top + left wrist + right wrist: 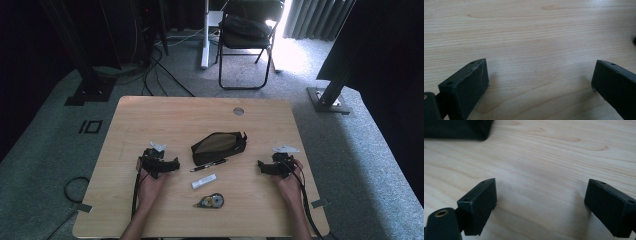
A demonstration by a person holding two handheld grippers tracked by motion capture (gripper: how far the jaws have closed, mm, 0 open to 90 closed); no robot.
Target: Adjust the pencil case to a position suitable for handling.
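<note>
The dark olive pouch [218, 147] lies near the middle of the table [150, 115], a little toward the near edge, its long side slanting up to the right. Just in front of it a black pen [209, 165] lies along its near side, close but whether it touches the pouch cannot be told. Nearer the near edge comes a small white tube [204, 181], and nearer still a correction tape dispenser [209, 201], both apart from the pouch.

The left gripper [173, 165] rests on the table just to the left of the pouch, its jaws pointing toward the pouch and pen. In the left gripper view its jaws stand wide apart over bare wood with nothing between them. The right gripper [261, 166] sits to the right of the pouch, nearer the right edge and a little farther from the pouch than the left one, pointing inward. In the right gripper view its jaws are likewise spread with only wood between them, and a dark corner of the pouch [456, 129] shows at upper left
</note>
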